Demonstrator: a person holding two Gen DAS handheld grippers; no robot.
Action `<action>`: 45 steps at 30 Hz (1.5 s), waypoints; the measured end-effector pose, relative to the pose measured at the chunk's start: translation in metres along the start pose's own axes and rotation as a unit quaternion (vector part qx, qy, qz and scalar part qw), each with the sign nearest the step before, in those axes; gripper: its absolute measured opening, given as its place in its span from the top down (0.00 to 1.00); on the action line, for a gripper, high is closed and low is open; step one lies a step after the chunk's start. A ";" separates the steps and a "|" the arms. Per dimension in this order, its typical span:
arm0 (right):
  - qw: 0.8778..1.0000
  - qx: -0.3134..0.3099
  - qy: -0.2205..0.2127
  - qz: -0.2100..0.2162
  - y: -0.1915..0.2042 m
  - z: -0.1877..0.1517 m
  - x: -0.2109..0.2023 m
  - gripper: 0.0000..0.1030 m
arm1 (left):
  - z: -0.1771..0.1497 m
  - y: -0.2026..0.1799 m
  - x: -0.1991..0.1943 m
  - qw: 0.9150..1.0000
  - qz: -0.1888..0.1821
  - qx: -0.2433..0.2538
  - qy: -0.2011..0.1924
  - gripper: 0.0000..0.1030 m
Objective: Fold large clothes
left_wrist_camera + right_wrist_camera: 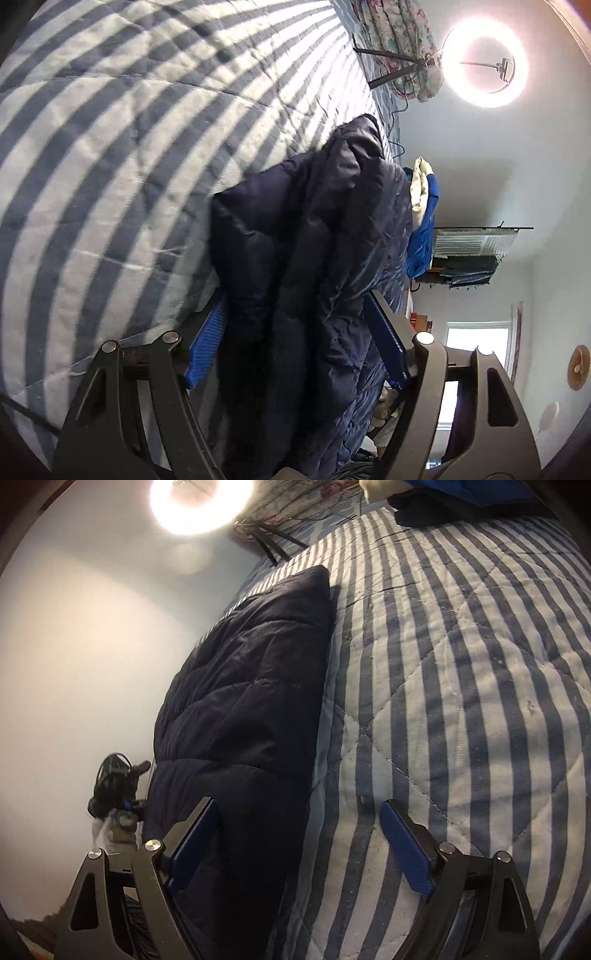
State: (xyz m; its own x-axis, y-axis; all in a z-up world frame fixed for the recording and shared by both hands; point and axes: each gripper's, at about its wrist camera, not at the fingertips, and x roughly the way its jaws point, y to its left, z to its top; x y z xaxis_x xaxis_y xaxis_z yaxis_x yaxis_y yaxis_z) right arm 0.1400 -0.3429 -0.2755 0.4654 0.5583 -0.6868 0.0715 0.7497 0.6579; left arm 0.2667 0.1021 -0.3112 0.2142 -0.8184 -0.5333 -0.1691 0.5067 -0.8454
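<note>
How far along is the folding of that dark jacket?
Partly done: the jacket already lies doubled in a long strip on the striped quilt. In hand: the left gripper straddles a bunched part; the right gripper stands open at its edge. Left: probably the final folds.
</note>
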 end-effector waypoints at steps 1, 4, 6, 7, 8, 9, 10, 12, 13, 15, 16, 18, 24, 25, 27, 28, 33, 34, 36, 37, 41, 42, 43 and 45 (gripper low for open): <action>1.000 0.004 -0.002 0.006 0.000 0.002 0.002 0.11 | 0.000 -0.003 0.004 1.000 -0.001 0.003 0.003 0.27; 0.999 0.018 -0.008 0.032 0.000 0.006 0.006 0.13 | 0.000 -0.008 0.010 1.000 0.012 0.013 0.003 0.27; 0.998 0.029 0.000 0.056 -0.001 0.009 0.012 0.25 | 0.001 -0.006 0.011 1.000 0.010 0.000 -0.006 0.27; 0.997 0.034 0.006 0.069 0.000 0.010 0.019 0.27 | 0.002 -0.007 0.012 1.000 0.008 -0.003 -0.008 0.27; 0.997 0.033 0.010 0.072 0.003 0.011 0.024 0.29 | 0.003 -0.009 0.014 1.000 0.006 -0.002 -0.007 0.27; 0.997 0.029 0.010 0.071 0.005 0.012 0.028 0.28 | 0.005 -0.011 0.016 1.000 0.007 0.001 -0.006 0.27; 0.997 0.025 0.010 0.072 0.008 0.014 0.032 0.29 | 0.006 -0.014 0.020 1.000 0.010 0.004 -0.004 0.27; 0.997 0.022 0.013 0.070 0.014 0.019 0.038 0.29 | 0.008 -0.019 0.024 1.000 0.018 0.013 -0.006 0.27; 0.997 0.021 0.013 0.067 0.016 0.020 0.040 0.29 | 0.008 -0.022 0.026 1.000 0.024 0.016 -0.008 0.27; 0.998 0.015 0.015 0.058 0.020 0.022 0.043 0.32 | 0.006 -0.029 0.028 0.999 0.042 0.029 -0.014 0.28; 0.998 0.013 0.017 0.055 0.023 0.023 0.044 0.34 | 0.005 -0.034 0.030 0.997 0.059 0.039 -0.016 0.32; 0.999 0.009 0.020 0.047 0.028 0.023 0.046 0.40 | 0.001 -0.042 0.033 0.994 0.084 0.062 -0.021 0.40; 1.000 -0.020 0.019 0.003 0.057 0.028 0.053 0.60 | -0.011 -0.065 0.039 0.984 0.135 0.114 -0.036 0.63; 0.999 -0.031 0.017 -0.011 0.066 0.029 0.053 0.62 | -0.014 -0.071 0.040 0.980 0.147 0.127 -0.041 0.66; 0.998 -0.050 0.014 -0.035 0.081 0.032 0.053 0.68 | -0.021 -0.081 0.039 0.973 0.165 0.152 -0.051 0.71; 0.997 -0.061 0.011 -0.048 0.088 0.032 0.052 0.70 | -0.024 -0.085 0.039 0.970 0.173 0.162 -0.056 0.72; 0.991 -0.094 0.000 -0.094 0.120 0.032 0.052 0.77 | -0.034 -0.105 0.037 0.957 0.194 0.200 -0.079 0.77; 0.989 -0.105 -0.002 -0.106 0.127 0.031 0.052 0.78 | -0.038 -0.108 0.034 0.954 0.198 0.209 -0.084 0.78; 0.984 -0.128 -0.006 -0.126 0.139 0.031 0.051 0.79 | -0.042 -0.114 0.029 0.949 0.202 0.223 -0.092 0.80; 0.981 -0.137 -0.009 -0.135 0.146 0.031 0.050 0.80 | -0.044 -0.117 0.030 0.948 0.202 0.227 -0.094 0.80; 0.973 -0.163 -0.020 -0.159 0.160 0.031 0.044 0.81 | -0.057 -0.128 0.025 0.939 0.205 0.256 -0.100 0.82; 0.971 -0.171 -0.022 -0.167 0.164 0.031 0.042 0.82 | -0.061 -0.131 0.025 0.938 0.203 0.261 -0.100 0.82; 0.969 -0.176 -0.025 -0.170 0.167 0.030 0.039 0.82 | -0.063 -0.132 0.026 0.938 0.201 0.263 -0.099 0.83; 0.968 -0.180 -0.027 -0.175 0.164 0.029 0.030 0.82 | -0.068 -0.136 0.028 0.940 0.194 0.264 -0.096 0.83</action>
State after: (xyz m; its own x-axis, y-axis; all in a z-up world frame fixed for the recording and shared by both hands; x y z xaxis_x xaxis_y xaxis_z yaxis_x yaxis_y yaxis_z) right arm 0.1915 -0.2131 -0.1789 0.5149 0.2363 -0.8240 -0.0751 0.9700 0.2313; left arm 0.2305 -0.0081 -0.2087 0.4126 -0.5058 -0.7576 0.2207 0.8624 -0.4556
